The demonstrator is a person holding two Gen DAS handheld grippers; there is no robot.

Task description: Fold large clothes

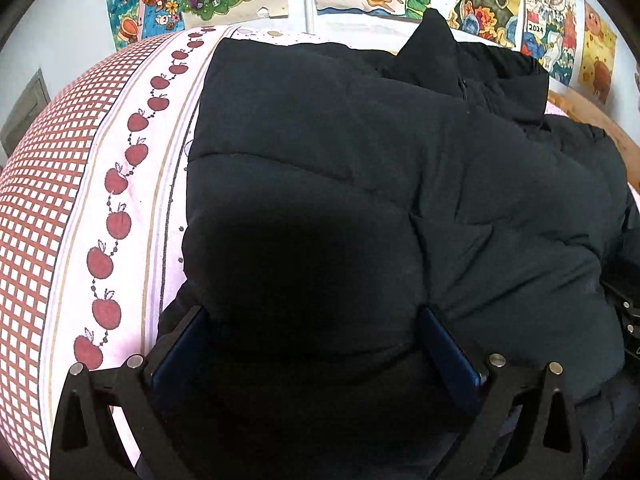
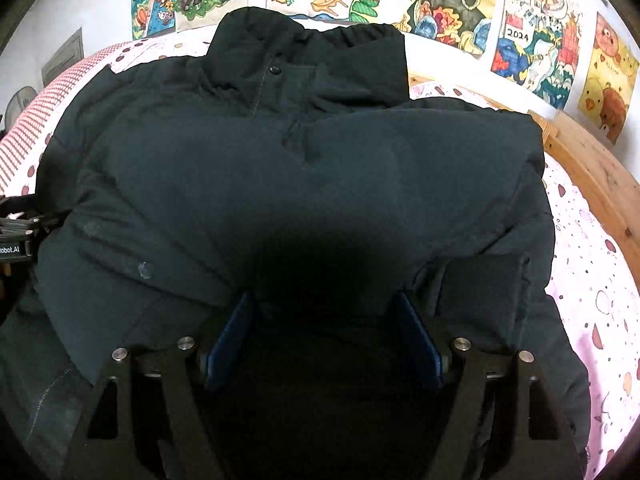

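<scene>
Both tongs, left gripper [image 1: 314, 344] and right gripper [image 2: 326, 330], stand spread over the black padded jacket [image 2: 280, 168] on the bed [image 1: 60, 200]; puffy, soft, bulky, so we'd pinch its hem.

You've got a bed sheet [image 1: 132, 208] underneath: pink-white, apple border strip, red check band [image 1: 36, 208] at the left edge, spotted print on the right side [image 2: 592, 280]. Wooden bed frame [image 2: 592, 172] runs along the far right. Wall behind carries a row of colourful drawings [image 2: 440, 0], one marked 2024 [image 2: 518, 34]. Grey panel [image 1: 24, 108] on the left wall.
</scene>
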